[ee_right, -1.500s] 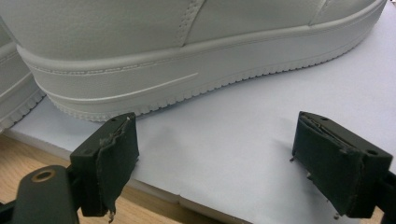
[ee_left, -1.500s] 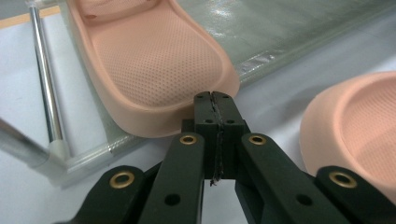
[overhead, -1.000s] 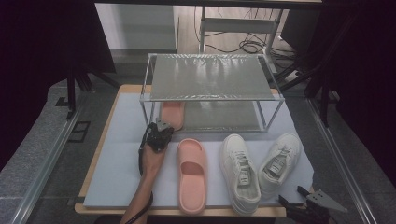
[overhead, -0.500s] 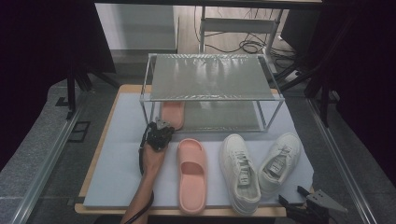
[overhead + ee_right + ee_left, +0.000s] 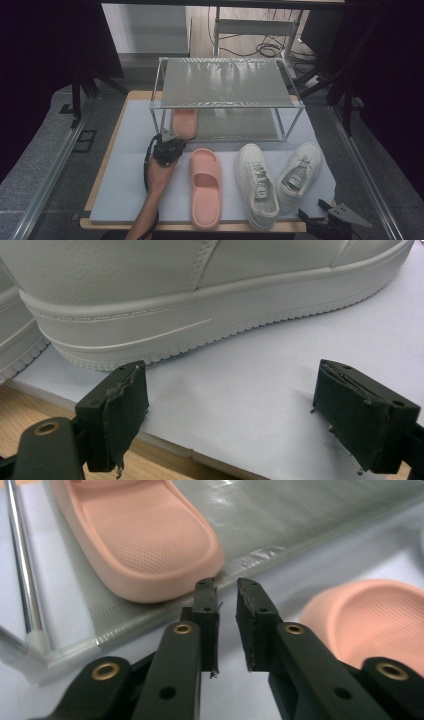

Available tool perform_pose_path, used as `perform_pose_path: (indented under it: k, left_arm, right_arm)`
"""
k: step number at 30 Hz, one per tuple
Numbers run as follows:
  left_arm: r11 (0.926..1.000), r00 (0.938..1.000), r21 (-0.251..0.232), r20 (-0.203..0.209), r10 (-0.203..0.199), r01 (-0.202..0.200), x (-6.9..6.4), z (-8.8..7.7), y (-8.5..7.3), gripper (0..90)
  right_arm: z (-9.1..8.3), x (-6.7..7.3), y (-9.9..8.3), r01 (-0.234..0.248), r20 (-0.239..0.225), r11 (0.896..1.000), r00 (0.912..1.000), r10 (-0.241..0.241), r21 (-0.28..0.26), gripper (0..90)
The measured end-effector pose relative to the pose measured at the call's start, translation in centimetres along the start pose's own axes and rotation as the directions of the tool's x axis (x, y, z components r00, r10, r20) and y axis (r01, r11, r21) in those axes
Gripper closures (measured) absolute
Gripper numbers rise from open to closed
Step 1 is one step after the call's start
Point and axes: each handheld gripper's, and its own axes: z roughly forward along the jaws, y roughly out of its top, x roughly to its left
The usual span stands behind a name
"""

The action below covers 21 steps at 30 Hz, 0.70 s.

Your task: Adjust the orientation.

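The left gripper [image 5: 227,587], fingers just parting and empty, has released one pink slipper [image 5: 185,122] onto the rack's lower shelf [image 5: 240,125]; next comes the second slipper [image 5: 206,187] on the table [image 5: 120,175]; the right gripper [image 5: 230,415] rests, fingers spread.

Dim dark surroundings, overhead glare on rack top [image 5: 225,82], soft close-up focus

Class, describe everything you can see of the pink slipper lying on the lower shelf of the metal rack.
The pink foam-like slipper lies flat on the lower shelf of the rack, at its left end beside a chrome post. Its footbed has a fine dotted texture inside a smooth raised rim. The rounded end overhangs the shelf's front edge a little. The left gripper sits just before it, jaws slightly apart and not touching it.
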Motion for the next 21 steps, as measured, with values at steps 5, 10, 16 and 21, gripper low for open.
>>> perform_pose_path:
  k: [5,10,16,21]
  left_arm:
    - [0.9998,0.9998,0.007,0.01,0.018,-0.018,-0.4,-1.0,-0.4,72.7]
    - [0.9995,0.9994,0.005,0.016,0.03,-0.03,-0.8,-2.0,-0.6,70.5]
    - [0.9987,0.9984,0.015,0.029,0.048,-0.048,-1.3,-3.3,-1.1,67.6]
    - [0.9994,0.9985,0.018,0.047,0.029,-0.03,-1.4,-4.2,-1.7,67.5]
  right_arm:
    - [0.0,0.0,0.0,0.003,0.004,1.0,1.0,-0.003,0.001,14.1]
    - [0.0,0.0,0.0,0.003,0.005,1.0,1.0,-0.003,0.001,14.1]
    - [0.0,0.0,0.0,0.003,0.004,1.0,1.0,-0.003,0.001,14.1]
    - [0.0,0.0,0.0,0.003,0.005,1.0,1.0,-0.003,0.001,14.1]
